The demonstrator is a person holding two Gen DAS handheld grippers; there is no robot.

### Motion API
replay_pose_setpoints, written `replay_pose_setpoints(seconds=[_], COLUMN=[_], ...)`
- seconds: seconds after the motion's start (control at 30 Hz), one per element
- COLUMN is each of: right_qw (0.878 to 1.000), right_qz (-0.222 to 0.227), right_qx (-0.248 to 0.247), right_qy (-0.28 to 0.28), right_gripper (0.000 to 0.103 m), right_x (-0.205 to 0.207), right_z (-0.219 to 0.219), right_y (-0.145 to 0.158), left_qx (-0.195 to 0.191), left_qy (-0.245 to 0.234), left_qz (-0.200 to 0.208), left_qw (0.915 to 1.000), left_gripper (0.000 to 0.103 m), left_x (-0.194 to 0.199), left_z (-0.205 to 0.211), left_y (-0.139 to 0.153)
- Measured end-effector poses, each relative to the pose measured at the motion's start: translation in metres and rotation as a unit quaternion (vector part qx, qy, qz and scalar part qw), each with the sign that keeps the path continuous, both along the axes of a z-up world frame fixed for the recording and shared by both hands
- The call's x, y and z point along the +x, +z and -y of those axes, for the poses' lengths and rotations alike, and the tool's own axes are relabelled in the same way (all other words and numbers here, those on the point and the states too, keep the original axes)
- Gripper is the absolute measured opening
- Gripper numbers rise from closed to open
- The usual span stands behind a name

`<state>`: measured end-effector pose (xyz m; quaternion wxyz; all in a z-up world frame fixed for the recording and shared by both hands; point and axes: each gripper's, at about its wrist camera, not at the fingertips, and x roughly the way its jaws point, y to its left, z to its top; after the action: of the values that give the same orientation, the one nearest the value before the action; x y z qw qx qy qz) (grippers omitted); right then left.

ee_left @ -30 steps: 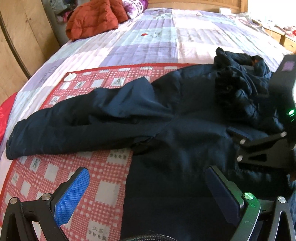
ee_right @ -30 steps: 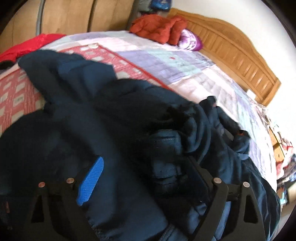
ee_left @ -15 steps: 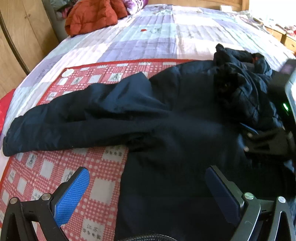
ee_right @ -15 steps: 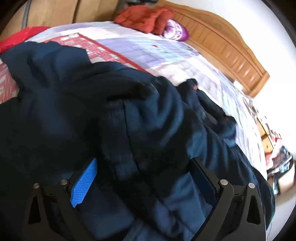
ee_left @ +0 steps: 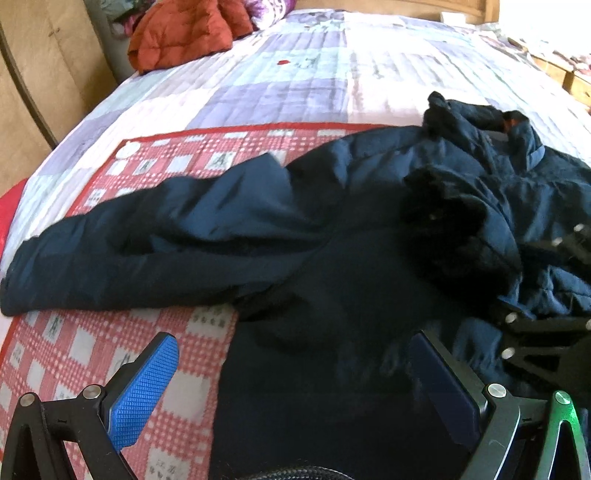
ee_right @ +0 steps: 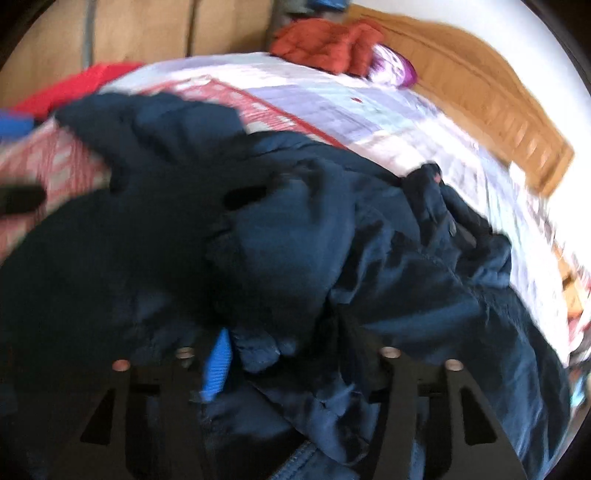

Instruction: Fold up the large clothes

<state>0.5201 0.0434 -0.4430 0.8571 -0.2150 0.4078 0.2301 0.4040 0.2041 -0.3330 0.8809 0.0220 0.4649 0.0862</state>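
A large navy padded jacket (ee_left: 332, 266) lies on a red checked mat (ee_left: 74, 347) on the bed. One sleeve (ee_left: 110, 251) stretches to the left; the collar (ee_left: 517, 147) is bunched at the far right. My left gripper (ee_left: 295, 384) is open, low over the jacket's lower body. My right gripper (ee_right: 284, 354) has its jaws closed in on a bunched fold of the jacket (ee_right: 266, 350); it also shows at the right edge of the left wrist view (ee_left: 546, 325). The right wrist view is blurred.
A red-orange quilted garment (ee_left: 181, 33) and a purple pillow (ee_right: 391, 70) lie at the head of the bed by the wooden headboard (ee_right: 480, 96). A wooden wardrobe (ee_left: 26, 74) stands left of the bed. A lilac patchwork quilt (ee_left: 332, 74) covers the bed.
My right gripper went from open around the jacket to closed on a fold of it. The right side of the jacket shifted. My left gripper stayed open and barely moved.
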Motion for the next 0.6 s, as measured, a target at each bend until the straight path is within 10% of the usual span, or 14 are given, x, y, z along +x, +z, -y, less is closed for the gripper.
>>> replay_pose_setpoints(seconds=[0.13,0.3,0.47,0.6], right_qw=[0.992,0.975,0.955,0.949], right_qz=[0.036,0.111,0.057,-0.01], right_qx=[0.105,0.087,0.045,0.027], right_qy=[-0.053,-0.174,-0.286,-0.313], right_gripper=[0.08,0.088,0.088,0.088], right_x=[-0.014,-0.01,0.046,0.066], right_z=[0.058,0.162,0.243,0.292], right_y=[0.059,0.097,0.066,0.014], left_qx=[-0.015,-0.036,-0.034,0.026], left_qy=[-0.012,-0.041,-0.081,-0.045], left_qz=[0.016,0.047,0.056,-0.029], left_qw=[0.9997,0.9974,0.9946,0.9982], left_gripper=[0.103,0.103,0.103,0.103], left_x=[0.022,0.081,0.148,0.181], left_z=[0.017,0.067,0.14,0.135], left_y=[0.008,0.017,0.005,-0.068])
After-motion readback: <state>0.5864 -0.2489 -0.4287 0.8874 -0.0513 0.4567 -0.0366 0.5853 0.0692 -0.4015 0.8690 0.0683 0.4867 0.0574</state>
